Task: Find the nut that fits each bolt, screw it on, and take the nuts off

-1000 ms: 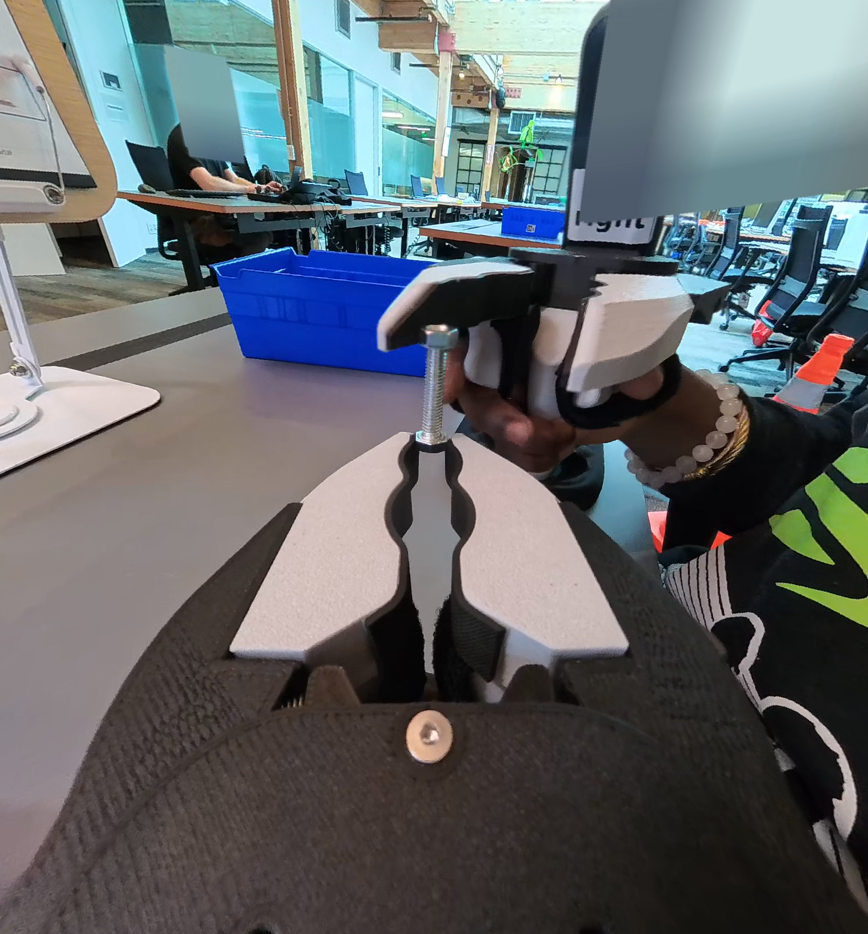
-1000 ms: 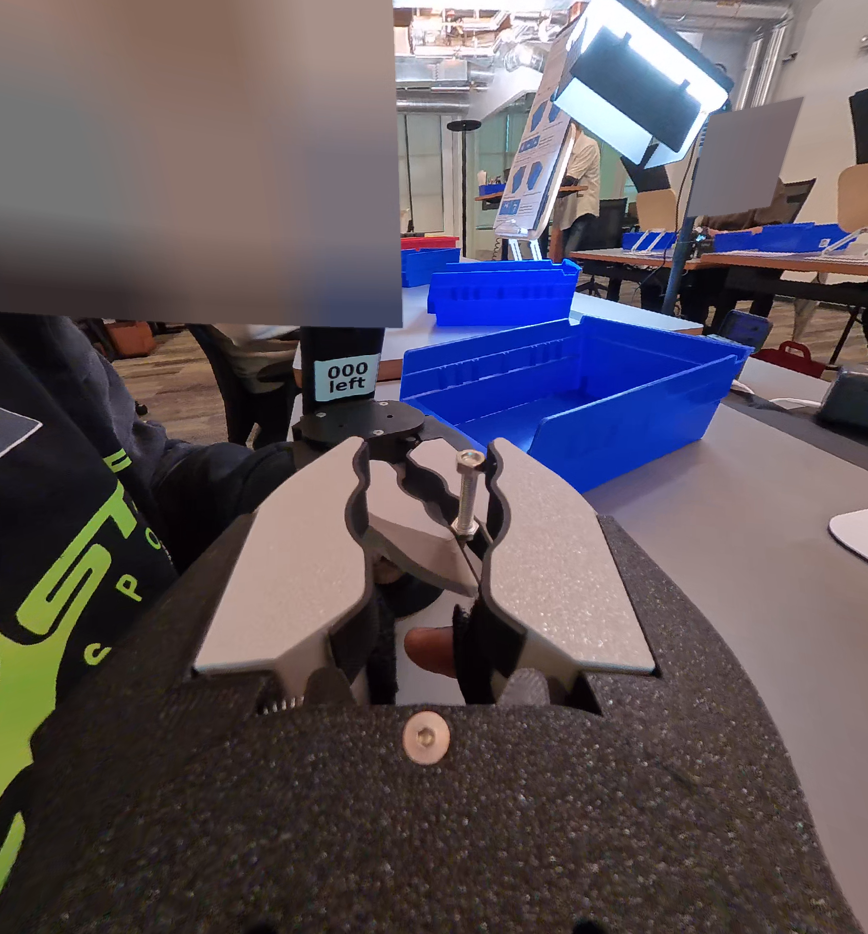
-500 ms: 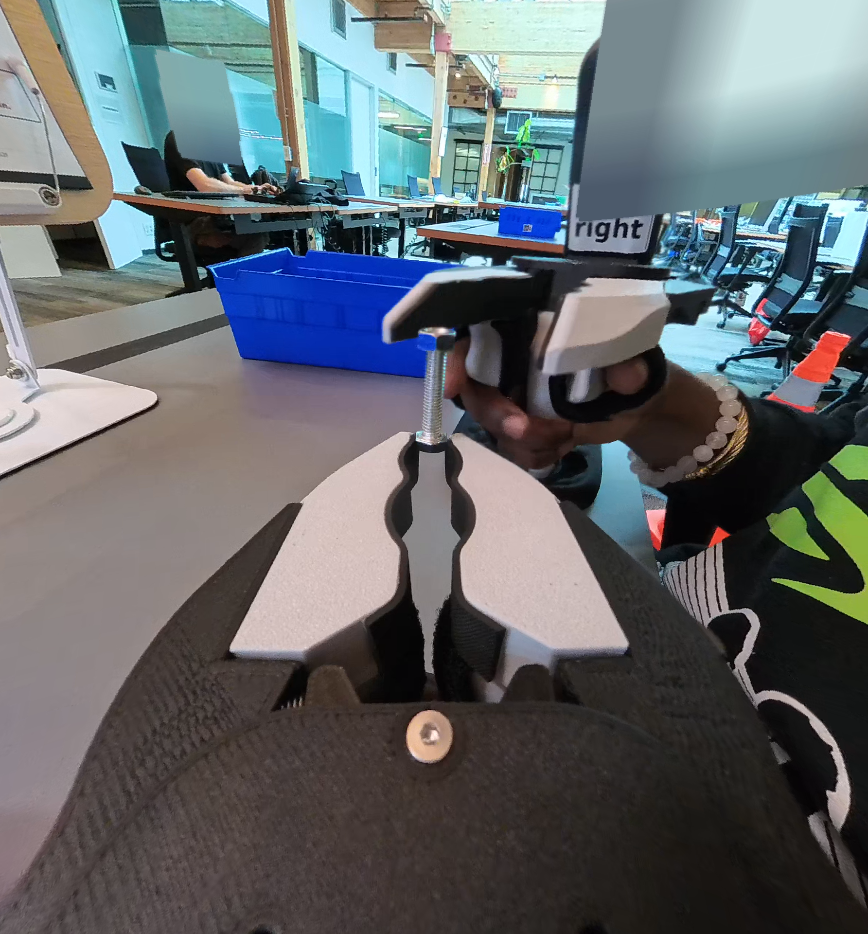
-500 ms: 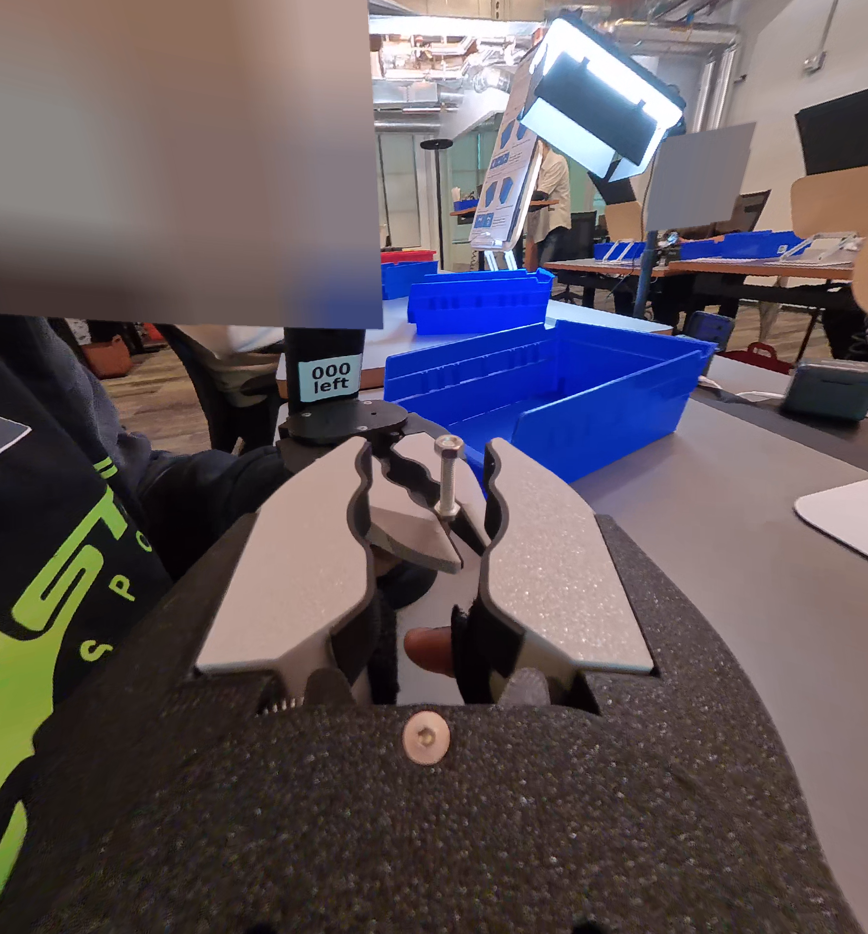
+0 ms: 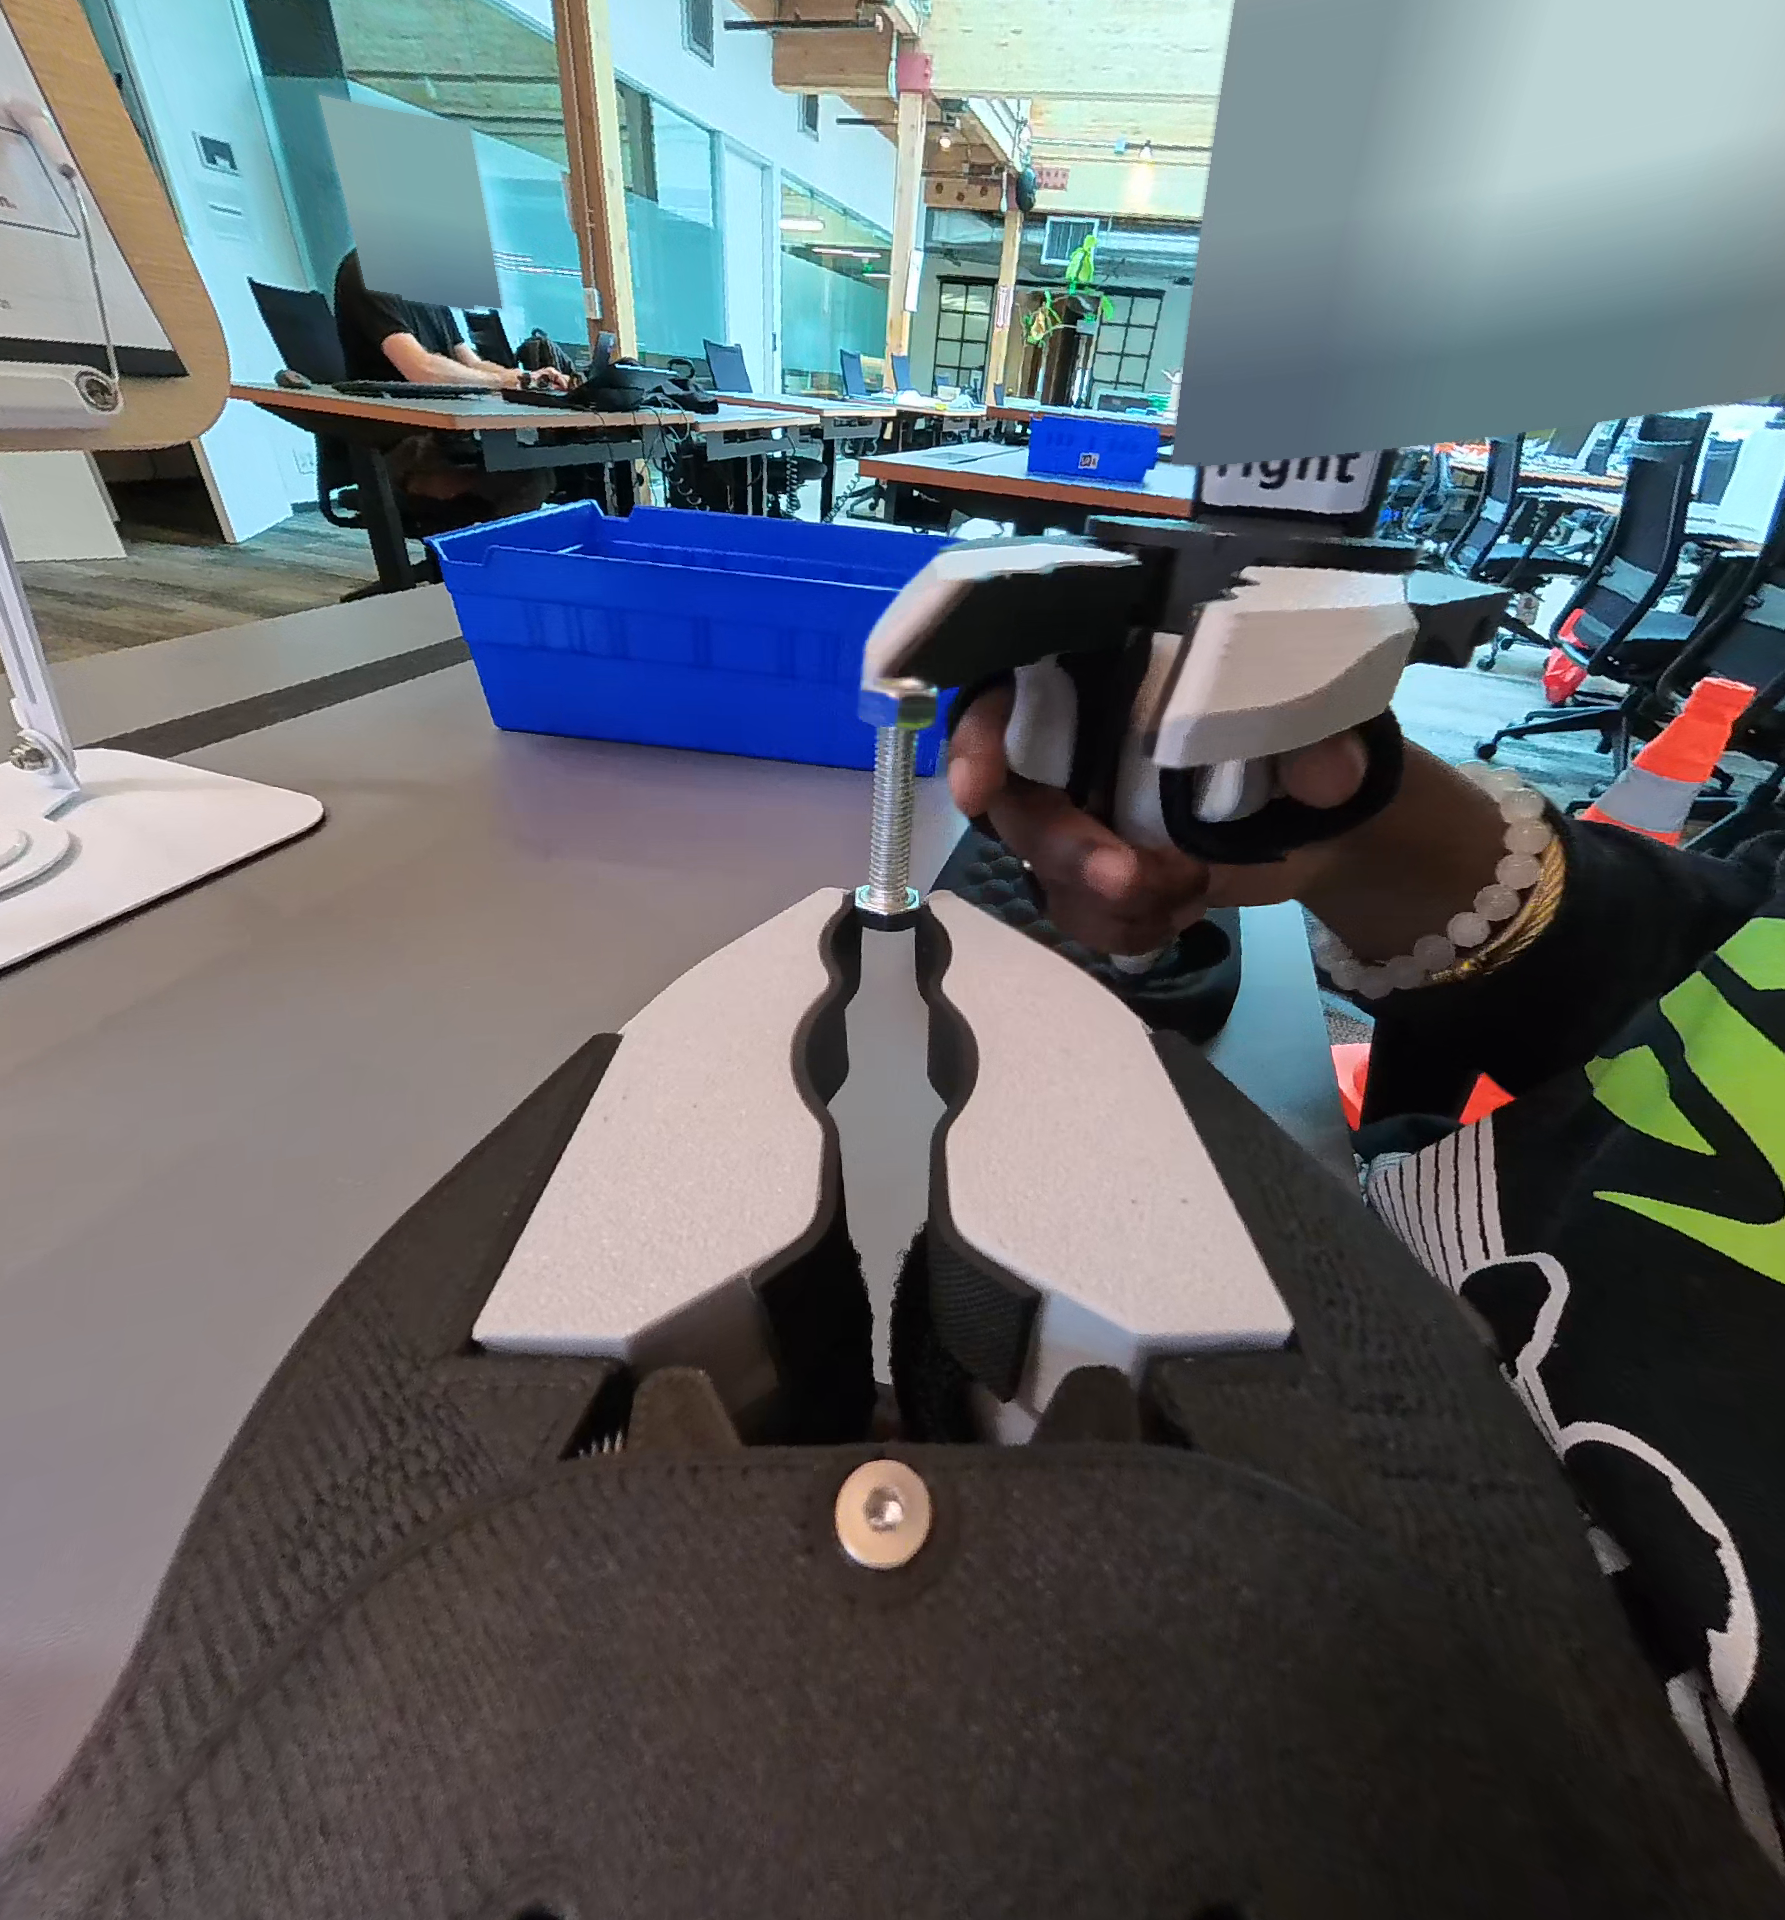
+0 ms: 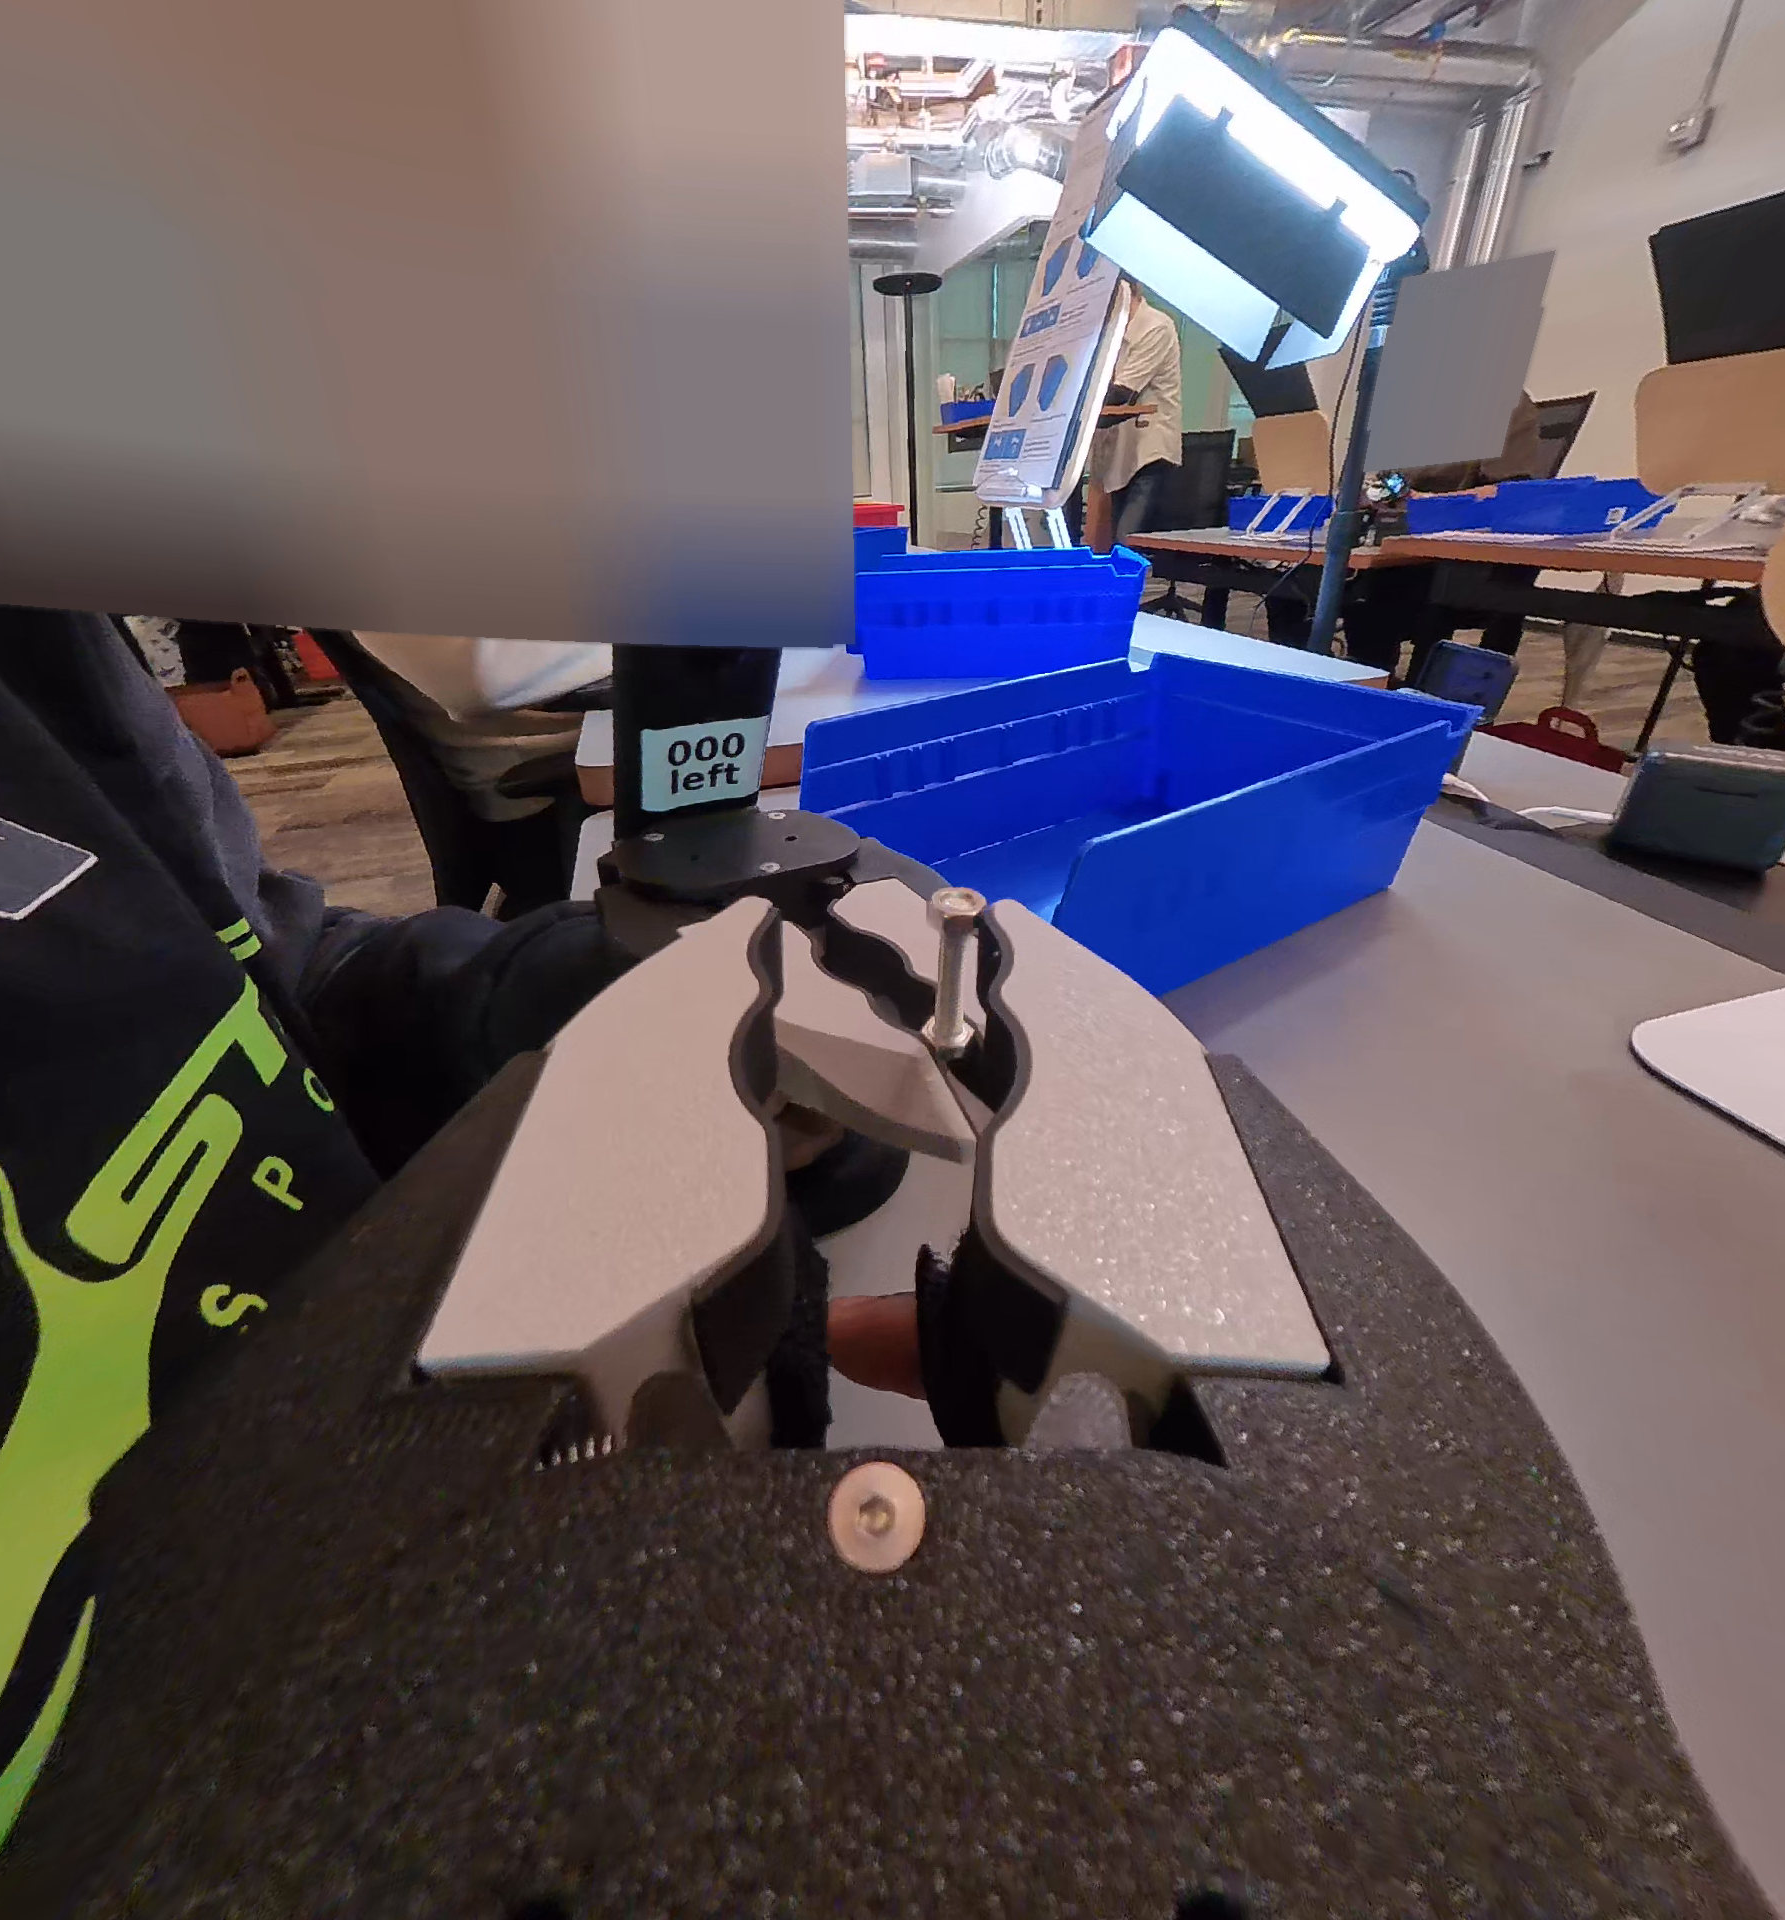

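Left gripper [image 5: 890, 914] clamped on small hex nut [image 5: 889, 902] threaded on upright silver steel bolt [image 5: 891, 800]; right gripper [image 6: 883, 935] apart around bolt head. Light, rigid, slippery: best gripped by flats.

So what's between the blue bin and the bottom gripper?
In the left wrist view, bare grey table, plus the upright bolt sticking up from the left gripper, in front of the blue bin.

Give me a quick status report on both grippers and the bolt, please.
Left gripper shut on nut, bolt upright. Right gripper open around bolt head. Nothing in the way.
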Available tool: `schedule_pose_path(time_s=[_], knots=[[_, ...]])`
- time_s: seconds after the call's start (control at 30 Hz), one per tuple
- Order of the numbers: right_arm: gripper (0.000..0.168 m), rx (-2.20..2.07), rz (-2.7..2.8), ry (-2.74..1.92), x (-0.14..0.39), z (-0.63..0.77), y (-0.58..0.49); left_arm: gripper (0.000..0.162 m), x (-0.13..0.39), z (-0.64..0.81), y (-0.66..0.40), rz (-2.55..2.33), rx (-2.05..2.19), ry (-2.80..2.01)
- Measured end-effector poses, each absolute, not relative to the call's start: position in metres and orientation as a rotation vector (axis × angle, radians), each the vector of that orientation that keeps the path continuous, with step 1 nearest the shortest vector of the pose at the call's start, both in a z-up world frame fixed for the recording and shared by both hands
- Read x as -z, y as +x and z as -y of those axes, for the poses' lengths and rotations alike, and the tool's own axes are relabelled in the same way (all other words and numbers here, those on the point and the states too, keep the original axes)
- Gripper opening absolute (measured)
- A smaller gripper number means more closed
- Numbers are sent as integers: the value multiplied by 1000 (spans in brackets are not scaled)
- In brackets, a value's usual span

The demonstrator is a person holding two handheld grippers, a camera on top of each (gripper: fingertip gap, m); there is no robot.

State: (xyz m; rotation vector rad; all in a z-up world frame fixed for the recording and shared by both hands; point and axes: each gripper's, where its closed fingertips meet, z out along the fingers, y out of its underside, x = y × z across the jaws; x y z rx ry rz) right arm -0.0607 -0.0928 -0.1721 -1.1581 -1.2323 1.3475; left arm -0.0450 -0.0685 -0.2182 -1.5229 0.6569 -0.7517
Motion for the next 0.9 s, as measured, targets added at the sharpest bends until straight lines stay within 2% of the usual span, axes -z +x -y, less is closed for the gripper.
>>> schedule_pose_path(time_s=[0.17,0.43,0.9], knots=[[25,-1332,1199,-1155,170,88,-53,10,218,69,-45,-661,751,-1522],[52,-1401,1247,-1159,179,94,-81,10,221,71,-41,-696,748,-1526],[47,-1399,1243,-1152,176,97,-75,10,220,69,-43,-675,750,-1530]])
